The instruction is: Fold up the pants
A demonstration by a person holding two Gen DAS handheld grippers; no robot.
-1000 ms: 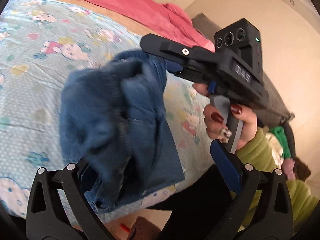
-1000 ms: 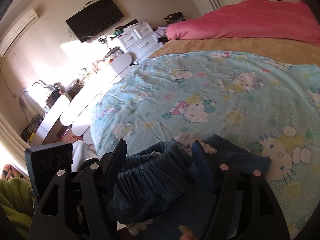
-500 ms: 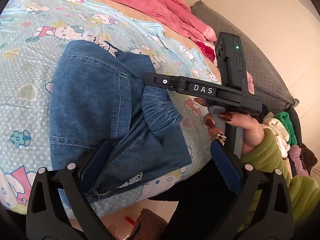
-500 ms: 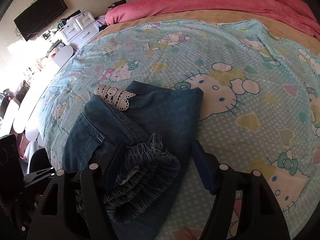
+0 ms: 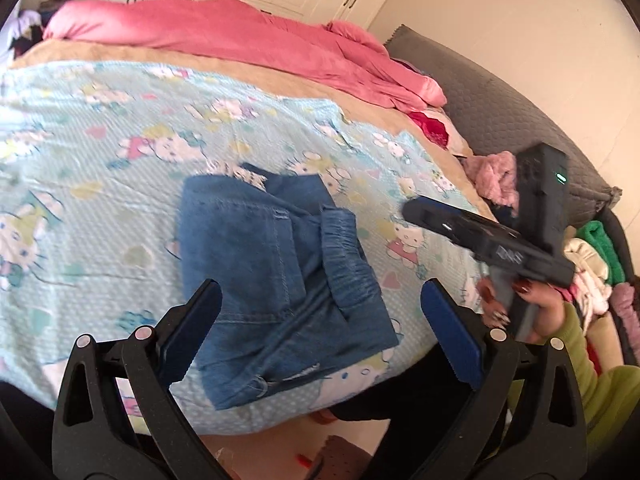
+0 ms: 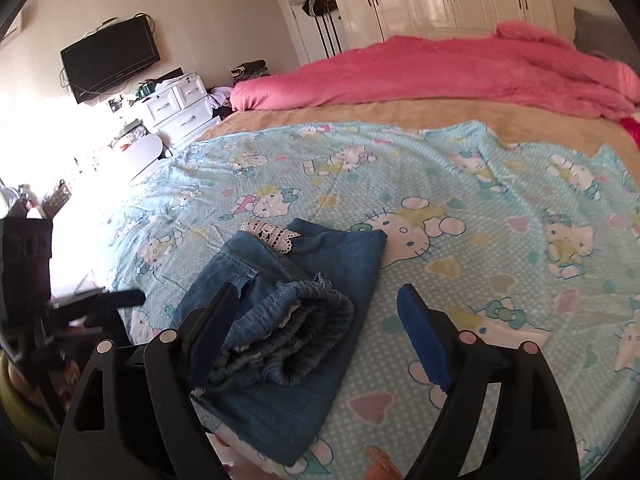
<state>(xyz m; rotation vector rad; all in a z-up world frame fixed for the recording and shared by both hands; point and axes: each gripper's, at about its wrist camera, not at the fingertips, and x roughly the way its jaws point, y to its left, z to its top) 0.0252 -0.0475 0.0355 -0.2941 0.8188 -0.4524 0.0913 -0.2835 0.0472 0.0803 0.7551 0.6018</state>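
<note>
Currently the left claw [image 5: 320, 308] hangs over the near edge of the bed [image 5: 80, 208], jaws spread apart, nothing gripped. Blue pads sit either side of the pants [image 5: 276, 272] in view but above them, not pressing. Pants are a blue denim bundle lying on the cartoon-cat sheet [image 6: 500, 220], near the bed's front edge, lace trim [image 6: 272, 236] poking out at the far end. Folded mostly flat, but the elastic waistband [image 6: 296, 328] sits bunched in a loose roll on top, toward the right side.

Right claw [image 6: 316, 328], held in a hand [image 5: 532, 312] with a green sleeve [image 5: 600, 380], has just been opening; its jaws now stand wide. Its left pad lies right beside the waistband roll, contact unclear, right pad well clear over the sheet. Nothing clamped.

Judgement: last fold laid down, both claws letting go; bundle is untidy. To finish well, flatten the bunched waistband, press or tuck it down so the stack lies square. Pull both claws off without snagging denim, or the top layer drags open. Bundle is close to the bed edge, so nudging it inward would be safer. Pink quilt [image 6: 440, 72] far behind, not in the way.
</note>
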